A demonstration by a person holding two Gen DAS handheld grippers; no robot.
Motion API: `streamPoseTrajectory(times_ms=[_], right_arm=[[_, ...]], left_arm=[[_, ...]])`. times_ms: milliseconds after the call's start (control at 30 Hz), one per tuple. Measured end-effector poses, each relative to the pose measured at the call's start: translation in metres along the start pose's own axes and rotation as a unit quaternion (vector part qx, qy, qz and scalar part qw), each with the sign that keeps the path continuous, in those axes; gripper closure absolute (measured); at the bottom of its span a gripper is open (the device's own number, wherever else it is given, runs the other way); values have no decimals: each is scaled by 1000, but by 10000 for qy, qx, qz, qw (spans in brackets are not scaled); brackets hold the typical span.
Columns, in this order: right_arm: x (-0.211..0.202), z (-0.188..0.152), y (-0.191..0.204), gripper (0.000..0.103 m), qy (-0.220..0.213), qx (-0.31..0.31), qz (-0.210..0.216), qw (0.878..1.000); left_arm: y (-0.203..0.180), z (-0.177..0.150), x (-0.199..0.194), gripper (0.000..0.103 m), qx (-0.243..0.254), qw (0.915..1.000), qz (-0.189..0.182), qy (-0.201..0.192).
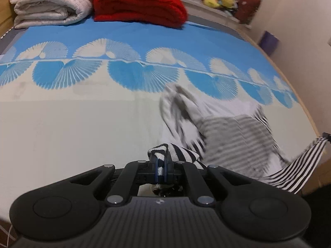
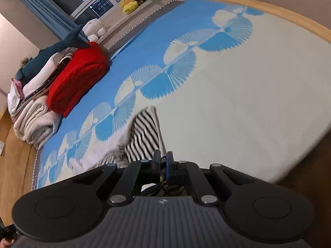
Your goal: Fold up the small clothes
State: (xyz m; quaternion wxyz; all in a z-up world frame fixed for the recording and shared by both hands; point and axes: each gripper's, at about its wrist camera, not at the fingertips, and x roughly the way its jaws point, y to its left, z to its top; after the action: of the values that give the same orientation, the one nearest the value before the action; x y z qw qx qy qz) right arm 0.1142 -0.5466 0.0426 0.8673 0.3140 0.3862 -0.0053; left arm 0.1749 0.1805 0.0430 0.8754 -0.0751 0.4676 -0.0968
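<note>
Over the blue-and-white bed (image 1: 82, 124), both tongs are closed on the same striped garment (image 1: 233, 136). At the left tongs (image 1: 160, 163), a fold of black-and-white cloth is clamped between the fingers. By the right tongs (image 2: 163, 159), closed to a narrow gap, the striped cloth runs in from the left; the right tongs also show far right in the left view, gripping a corner. Behind lie a red blanket (image 1: 138, 2) and a white quilt (image 1: 51, 2).
</note>
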Motion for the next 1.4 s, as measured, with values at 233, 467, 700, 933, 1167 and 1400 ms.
streamPoseTrajectory(times_ms=[233, 467, 700, 933, 1167, 1400], right_arm=[[122, 90, 51, 99, -246, -306, -396, 9984], [230, 94, 32, 98, -356, -242, -1291, 9907], [206, 93, 12, 94, -1021, -299, -1221, 9868], [217, 43, 58, 74, 81, -2201, -42, 9754], [257, -38, 124, 67, 481, -4777, -469, 8760], [296, -65, 145, 66, 367, -5867, -842, 8046]], left_arm=[[44, 96, 128, 98, -815, 9958, 275, 306], [84, 108, 192, 88, -1899, 9776, 322, 854], [96, 121, 140, 52, -2119, 9768, 107, -295], [-19, 93, 166, 39, 1043, 9938, -101, 378], [-88, 40, 217, 28, 3530, 9256, 1130, 768], [-90, 61, 228, 92, 3477, 9268, 1287, 595]])
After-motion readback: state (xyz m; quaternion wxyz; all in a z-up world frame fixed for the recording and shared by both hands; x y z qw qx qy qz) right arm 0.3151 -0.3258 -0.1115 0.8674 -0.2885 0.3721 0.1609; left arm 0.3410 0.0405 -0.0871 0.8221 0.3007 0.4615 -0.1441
